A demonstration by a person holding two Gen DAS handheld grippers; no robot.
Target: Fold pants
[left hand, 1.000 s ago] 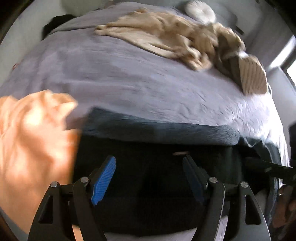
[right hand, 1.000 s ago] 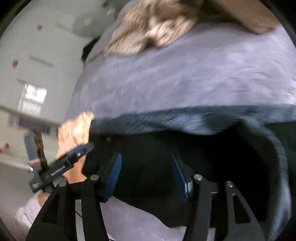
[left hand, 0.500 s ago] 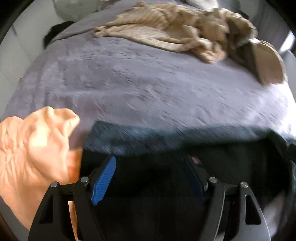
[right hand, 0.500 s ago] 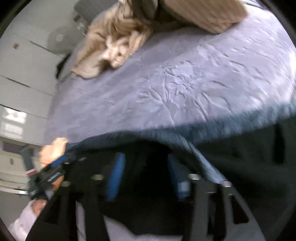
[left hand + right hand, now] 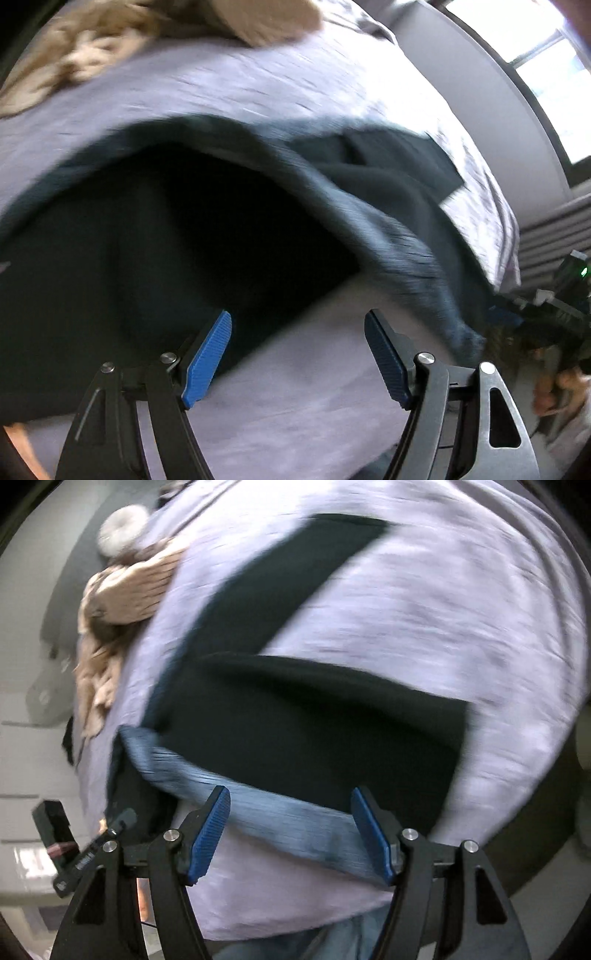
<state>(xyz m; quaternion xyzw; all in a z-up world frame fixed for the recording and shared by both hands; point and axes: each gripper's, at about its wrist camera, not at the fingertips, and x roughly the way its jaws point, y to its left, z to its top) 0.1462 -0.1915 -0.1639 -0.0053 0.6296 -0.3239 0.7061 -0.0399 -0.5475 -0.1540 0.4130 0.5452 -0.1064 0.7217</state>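
Spreading across the lilac bed cover (image 5: 424, 602), the dark pants (image 5: 314, 716) lie with legs splayed and the ribbed waistband (image 5: 258, 812) nearest us, probably laid out for a lengthwise fold. Our left gripper (image 5: 297, 354) and right gripper (image 5: 290, 830) hang with fingers apart, gripping nothing. A beige garment heap (image 5: 122, 602) lies near, well clear of the fold path.

A bedroom in a home. A bed (image 5: 461, 609) with a wrinkled lilac cover fills both views, with dark pants (image 5: 314, 720) and a heap of beige clothes (image 5: 122, 598) on it. A bright window (image 5: 554, 85) is set in the grey wall beside the bed.
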